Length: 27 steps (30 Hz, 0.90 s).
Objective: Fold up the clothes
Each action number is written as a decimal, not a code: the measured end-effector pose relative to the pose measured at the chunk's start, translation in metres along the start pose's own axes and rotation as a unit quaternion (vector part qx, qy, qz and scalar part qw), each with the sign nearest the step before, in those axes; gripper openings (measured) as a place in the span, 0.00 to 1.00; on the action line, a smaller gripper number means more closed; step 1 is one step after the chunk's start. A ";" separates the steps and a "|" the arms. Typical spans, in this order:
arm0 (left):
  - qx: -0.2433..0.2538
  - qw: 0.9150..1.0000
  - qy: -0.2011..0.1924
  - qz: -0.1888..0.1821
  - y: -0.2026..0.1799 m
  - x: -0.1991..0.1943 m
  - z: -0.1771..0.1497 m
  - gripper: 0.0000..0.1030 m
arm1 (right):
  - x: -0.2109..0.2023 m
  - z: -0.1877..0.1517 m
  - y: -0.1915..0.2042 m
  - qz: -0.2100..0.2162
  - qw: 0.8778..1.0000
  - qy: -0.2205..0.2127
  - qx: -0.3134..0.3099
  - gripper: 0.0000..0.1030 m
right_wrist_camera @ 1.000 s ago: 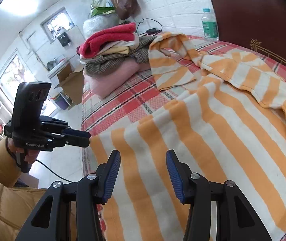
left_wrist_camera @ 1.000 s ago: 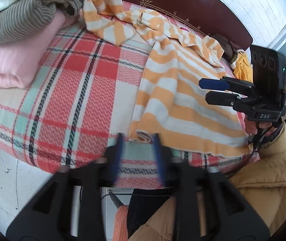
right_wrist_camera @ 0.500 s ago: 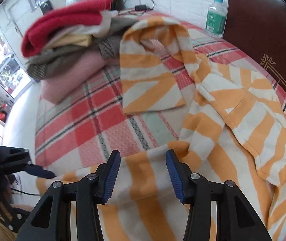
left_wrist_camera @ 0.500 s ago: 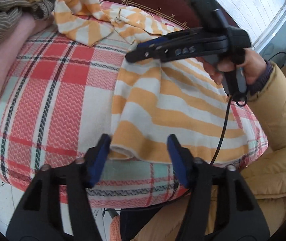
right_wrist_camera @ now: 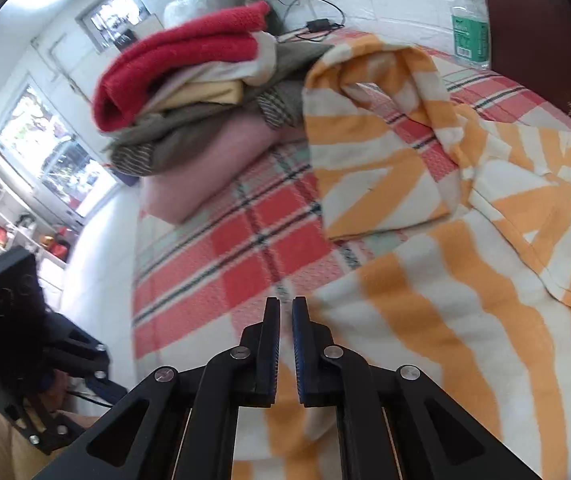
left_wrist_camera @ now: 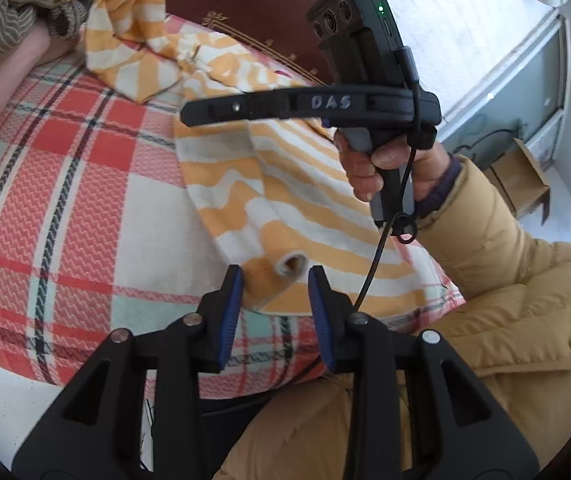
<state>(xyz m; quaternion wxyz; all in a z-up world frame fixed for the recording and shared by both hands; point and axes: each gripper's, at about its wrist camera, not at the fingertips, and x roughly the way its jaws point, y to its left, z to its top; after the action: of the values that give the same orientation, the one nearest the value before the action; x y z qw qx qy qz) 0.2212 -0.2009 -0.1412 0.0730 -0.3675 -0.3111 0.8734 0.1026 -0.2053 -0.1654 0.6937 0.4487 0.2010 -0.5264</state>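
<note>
An orange-and-white striped shirt [left_wrist_camera: 285, 184] lies spread on the plaid bed cover [left_wrist_camera: 65, 168]; it also shows in the right wrist view [right_wrist_camera: 465, 280]. My left gripper [left_wrist_camera: 273, 280] is open, its fingers astride the shirt's near hem corner at the bed's front edge. My right gripper [right_wrist_camera: 286, 312] is nearly closed at the shirt's left side edge; whether cloth is pinched between the pads is unclear. In the left wrist view the right gripper [left_wrist_camera: 189, 109] hovers over the shirt's left edge, its fingers together.
A pile of folded clothes [right_wrist_camera: 189, 92], red, beige, grey and pink, sits at the bed's far left. A dark headboard [left_wrist_camera: 245, 12] stands behind. A water bottle [right_wrist_camera: 470, 28] stands by the wall. A cardboard box [left_wrist_camera: 521, 184] is on the floor at right.
My right gripper has closed from wide open and moved to the shirt's left edge. My left gripper has moved in around the hem corner, which now bunches up between its fingers.
</note>
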 end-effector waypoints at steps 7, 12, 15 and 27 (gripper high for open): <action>-0.025 0.999 -0.020 0.032 0.018 -0.015 0.001 0.57 | -0.006 -0.005 0.009 0.019 1.000 -0.014 0.005 0.14; -0.013 0.999 -0.005 0.044 0.022 -0.015 0.000 0.66 | -0.011 -0.028 0.019 0.013 1.000 0.008 -0.025 0.33; 0.013 0.998 0.017 0.055 0.014 -0.002 -0.004 0.67 | -0.009 -0.044 0.039 0.019 0.996 0.039 -0.073 0.34; 0.202 0.963 0.060 0.170 -0.017 0.023 -0.011 0.63 | -0.031 -0.077 0.041 -0.002 0.998 0.027 -0.050 0.47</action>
<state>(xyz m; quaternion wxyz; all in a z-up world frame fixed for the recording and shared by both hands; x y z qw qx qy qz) 0.2101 -0.1741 -0.1511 0.0143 -0.4448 -0.0562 0.8938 0.1434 -0.1223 -0.1645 0.7087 0.4270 0.2467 -0.5045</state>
